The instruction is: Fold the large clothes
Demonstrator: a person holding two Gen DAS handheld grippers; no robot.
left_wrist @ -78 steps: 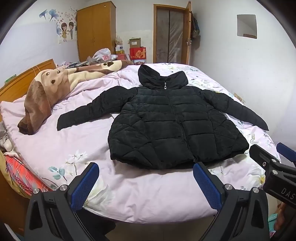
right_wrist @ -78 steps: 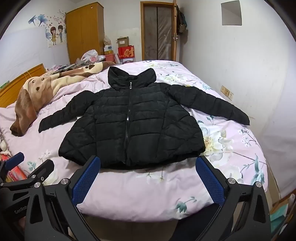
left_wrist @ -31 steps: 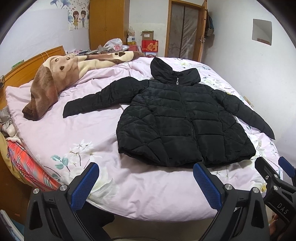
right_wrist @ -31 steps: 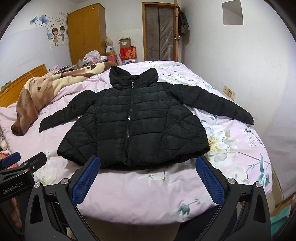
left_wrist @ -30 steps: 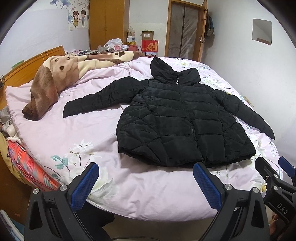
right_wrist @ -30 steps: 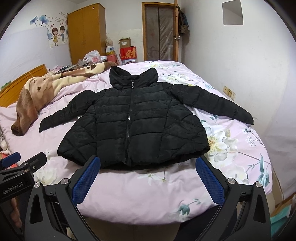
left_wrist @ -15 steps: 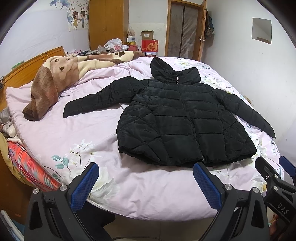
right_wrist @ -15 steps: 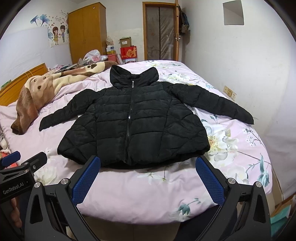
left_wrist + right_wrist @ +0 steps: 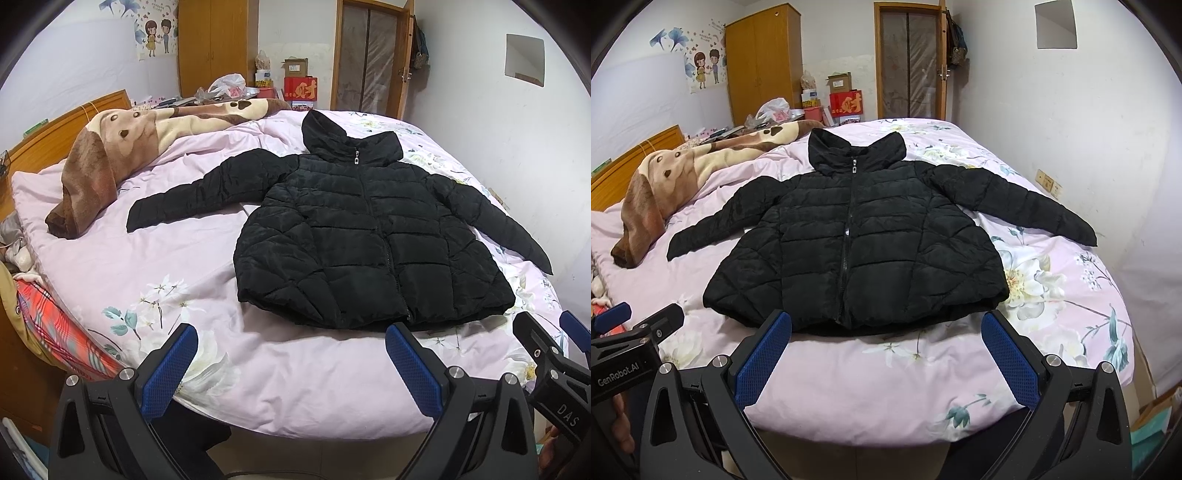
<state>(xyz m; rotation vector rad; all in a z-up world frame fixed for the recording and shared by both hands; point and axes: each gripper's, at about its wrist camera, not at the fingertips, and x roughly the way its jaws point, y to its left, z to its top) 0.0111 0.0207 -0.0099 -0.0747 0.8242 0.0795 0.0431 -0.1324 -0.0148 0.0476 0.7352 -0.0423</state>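
A black hooded puffer jacket (image 9: pixel 369 236) (image 9: pixel 857 240) lies flat and zipped on the pink floral bed (image 9: pixel 155 258) (image 9: pixel 1052 295), both sleeves spread out to the sides. My left gripper (image 9: pixel 291 365) is open and empty, held at the bed's near edge, in front of the jacket's left hem corner. My right gripper (image 9: pixel 886 350) is open and empty, just short of the jacket's hem at its middle. Each gripper shows at the edge of the other's view, the right one (image 9: pixel 554 362) and the left one (image 9: pixel 639 328).
A brown dog-print blanket (image 9: pixel 122 147) lies along the bed's left side by the wooden headboard (image 9: pixel 55 129). A red plaid cloth (image 9: pixel 55 332) hangs at the near left corner. A wardrobe (image 9: pixel 761 62), boxes (image 9: pixel 846 99) and a door (image 9: pixel 908 59) stand behind; a white wall (image 9: pixel 1089 129) runs along the right.
Both grippers have crept slightly closer to the bed, with the left view panning a little left. The jacket has not moved and both grippers stay open.
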